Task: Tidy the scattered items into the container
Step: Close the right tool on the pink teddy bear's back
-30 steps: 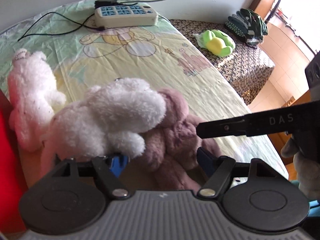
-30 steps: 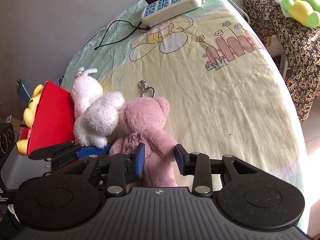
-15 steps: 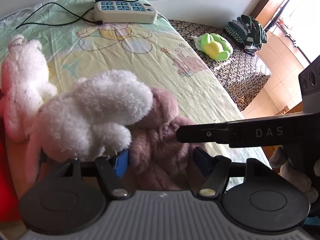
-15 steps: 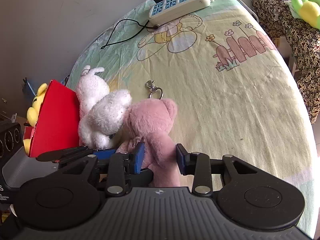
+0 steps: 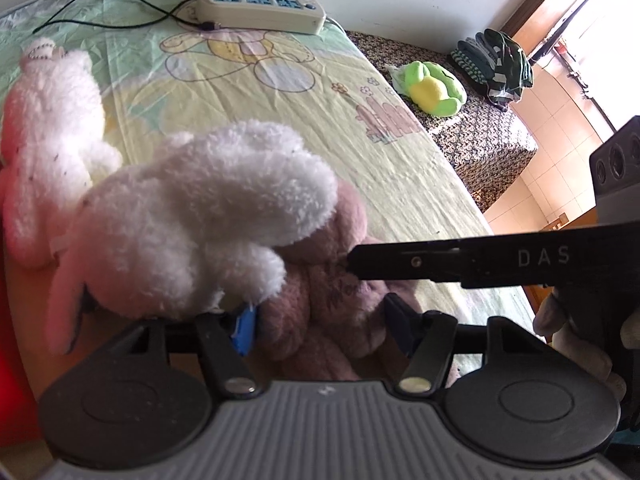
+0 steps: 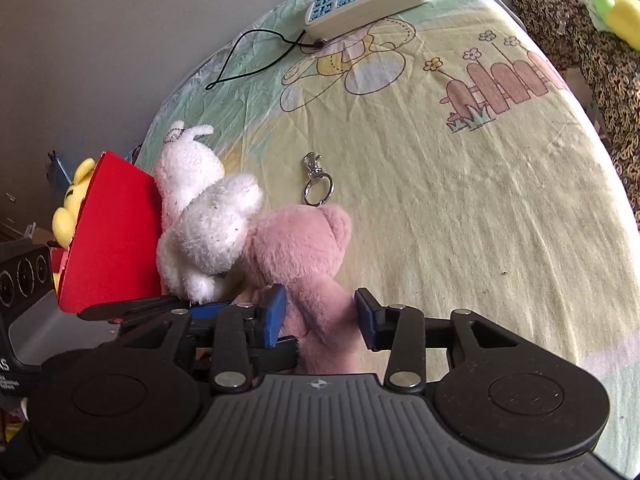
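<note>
The pink plush bear (image 6: pixel 298 248) lies on the near part of the bed (image 6: pixel 460 200), touching the white plush rabbit (image 6: pixel 208 240) by the red container (image 6: pixel 108 232) at left. Both hand-held grippers straddle the bear: the left hand-held gripper (image 5: pixel 320 320) has just been closing, the right hand-held gripper (image 6: pixel 320 316) reopening, its right pad clear. I judge neither grip firm; lifting may drop the bear or drag the rabbit along.

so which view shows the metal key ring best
The right wrist view: the key ring lies in the open on the sheet, just beyond the pink bear, clasp and loop both clear. In the left wrist view it is hidden behind the plush toys.
</note>
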A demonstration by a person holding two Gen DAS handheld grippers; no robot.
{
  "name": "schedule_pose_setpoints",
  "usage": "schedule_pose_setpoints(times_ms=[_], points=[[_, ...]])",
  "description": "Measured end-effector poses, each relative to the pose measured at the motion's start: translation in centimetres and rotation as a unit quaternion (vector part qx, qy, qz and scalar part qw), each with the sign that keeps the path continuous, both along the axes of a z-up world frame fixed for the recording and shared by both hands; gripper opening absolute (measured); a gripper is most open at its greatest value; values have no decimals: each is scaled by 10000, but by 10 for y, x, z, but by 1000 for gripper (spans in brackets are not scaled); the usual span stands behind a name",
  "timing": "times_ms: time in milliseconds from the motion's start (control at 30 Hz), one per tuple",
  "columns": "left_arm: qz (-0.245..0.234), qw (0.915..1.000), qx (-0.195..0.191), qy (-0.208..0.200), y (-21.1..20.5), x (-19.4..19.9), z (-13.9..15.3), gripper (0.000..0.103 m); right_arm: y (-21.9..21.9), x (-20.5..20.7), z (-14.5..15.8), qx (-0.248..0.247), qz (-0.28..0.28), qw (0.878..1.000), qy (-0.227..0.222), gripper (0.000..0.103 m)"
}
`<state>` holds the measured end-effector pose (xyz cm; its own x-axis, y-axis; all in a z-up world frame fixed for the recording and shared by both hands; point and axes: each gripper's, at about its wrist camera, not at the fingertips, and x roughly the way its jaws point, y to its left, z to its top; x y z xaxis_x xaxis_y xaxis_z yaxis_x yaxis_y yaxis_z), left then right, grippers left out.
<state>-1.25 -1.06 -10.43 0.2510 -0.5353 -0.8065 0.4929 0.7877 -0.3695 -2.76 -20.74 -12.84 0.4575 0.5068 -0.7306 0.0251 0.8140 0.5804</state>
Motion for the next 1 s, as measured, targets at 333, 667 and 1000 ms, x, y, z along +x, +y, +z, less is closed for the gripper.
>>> schedule_pose_setpoints(times_ms=[333,667,1000], points=[[-295,9993,71,-241,-6,-18,16,53,-9,-11,7,79,276,9994,167,26],[-23,9988,-162,455,1,-6,-6,61,-9,-15,0,83,288,9993,244,32],[-257,9996,8,67,-7,-21,7,53,-17,-19,-3,246,197,9986,433,31]])
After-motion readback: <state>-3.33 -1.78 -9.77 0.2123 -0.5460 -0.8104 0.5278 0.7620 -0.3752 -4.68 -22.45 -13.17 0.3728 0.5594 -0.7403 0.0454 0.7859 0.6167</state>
